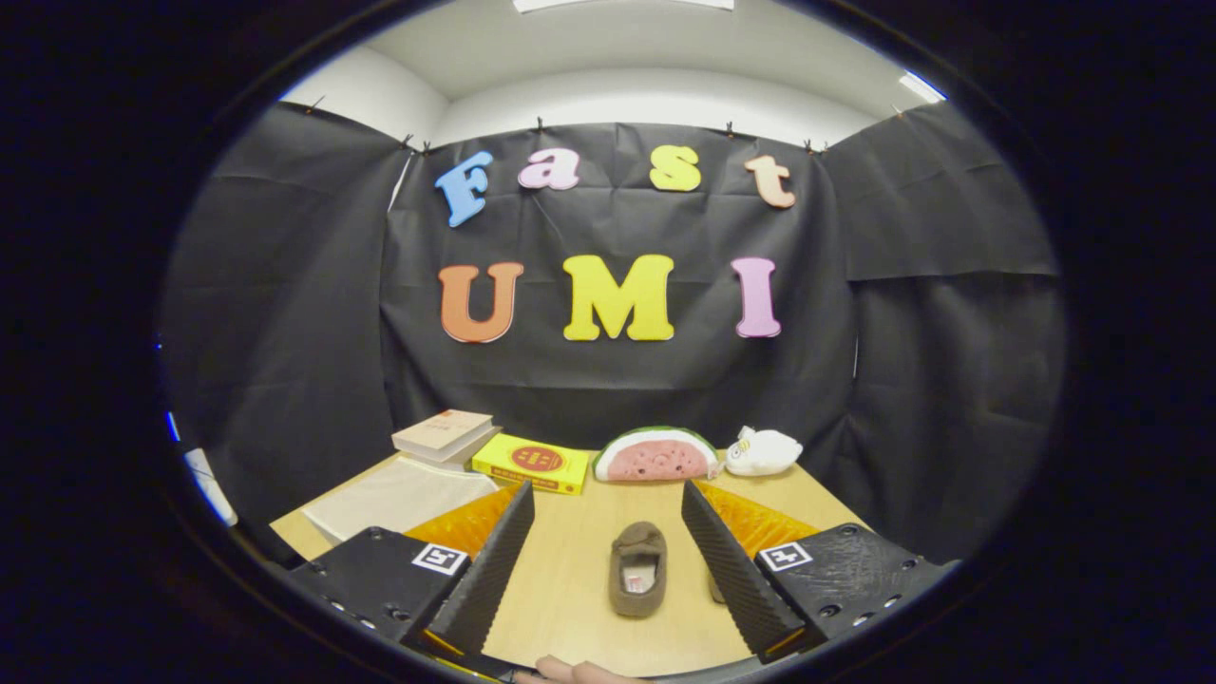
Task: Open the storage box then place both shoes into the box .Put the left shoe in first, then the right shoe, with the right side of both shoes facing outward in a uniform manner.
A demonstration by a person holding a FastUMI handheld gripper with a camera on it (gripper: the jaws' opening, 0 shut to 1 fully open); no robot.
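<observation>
Black cloth backs the table [570,608], where released tongs [608,560] frame a brown shoe [637,568]; grabbing it before the box opens risks misordering

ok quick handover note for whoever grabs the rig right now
Gripper: open, fingers spread wide, holding nothing.
One brown shoe lies on the wooden table between the fingers, toe pointing away. A sliver of something shows behind the right finger; cannot tell if it is the second shoe.
A translucent white box sits beyond the left finger, probably the storage box.
Done: no shoe boxed yet.
Left: open box, left shoe in, then right.
</observation>
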